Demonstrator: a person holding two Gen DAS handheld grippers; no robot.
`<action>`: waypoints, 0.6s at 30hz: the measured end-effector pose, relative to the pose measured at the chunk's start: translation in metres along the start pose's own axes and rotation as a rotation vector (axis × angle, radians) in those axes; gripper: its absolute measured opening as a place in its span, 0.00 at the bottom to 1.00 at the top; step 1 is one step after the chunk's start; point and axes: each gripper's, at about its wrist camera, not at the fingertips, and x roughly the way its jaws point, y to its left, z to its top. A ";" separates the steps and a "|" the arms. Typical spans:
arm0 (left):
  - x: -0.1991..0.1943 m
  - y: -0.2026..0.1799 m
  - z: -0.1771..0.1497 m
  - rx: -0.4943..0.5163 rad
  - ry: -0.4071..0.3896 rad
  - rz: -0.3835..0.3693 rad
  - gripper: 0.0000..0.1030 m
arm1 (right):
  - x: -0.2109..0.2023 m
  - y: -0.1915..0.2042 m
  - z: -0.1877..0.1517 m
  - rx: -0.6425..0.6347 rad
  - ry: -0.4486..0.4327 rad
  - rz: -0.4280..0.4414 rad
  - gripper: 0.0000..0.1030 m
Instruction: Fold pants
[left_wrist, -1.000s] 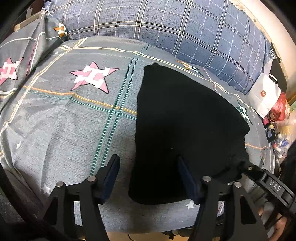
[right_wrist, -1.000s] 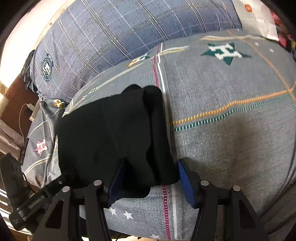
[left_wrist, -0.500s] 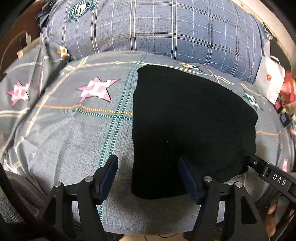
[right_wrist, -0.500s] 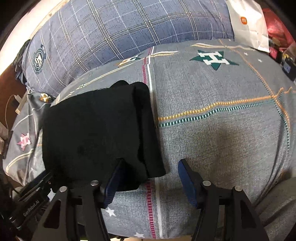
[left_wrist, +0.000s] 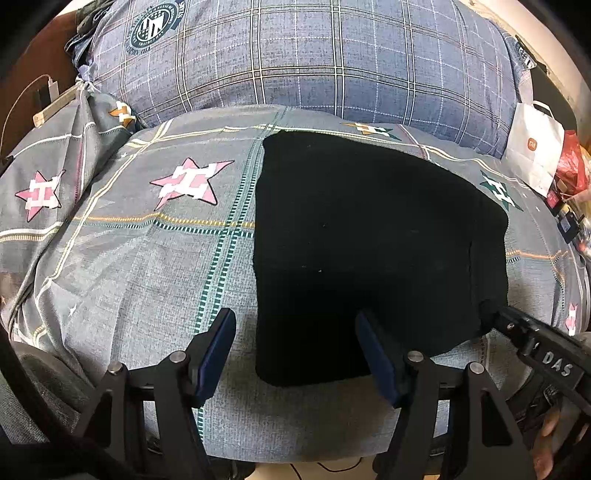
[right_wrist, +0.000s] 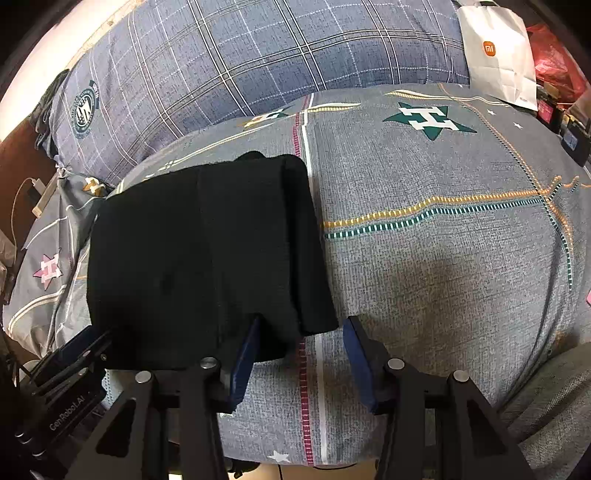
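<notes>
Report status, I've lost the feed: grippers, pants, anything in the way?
Left gripper open, right gripper open, neither gripping. Black fabric pants folded in a compact stack on the grey star-patterned bedspread. Nothing on top of them.

The folded pants (left_wrist: 369, 240) lie on the bed cover (left_wrist: 147, 266) near its front edge, with the pillow (left_wrist: 314, 62) behind them along the back edge and a paper bag (left_wrist: 533, 147) at the bed's back right corner
</notes>
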 end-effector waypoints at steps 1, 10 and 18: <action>-0.001 0.001 0.000 -0.003 -0.001 -0.002 0.66 | -0.003 0.000 0.001 0.000 -0.011 0.009 0.48; -0.013 0.007 0.005 -0.025 -0.068 0.001 0.66 | -0.027 -0.017 0.003 0.096 -0.099 0.147 0.54; -0.021 0.014 0.020 -0.026 -0.068 -0.026 0.67 | -0.042 0.011 0.021 -0.012 -0.134 0.196 0.70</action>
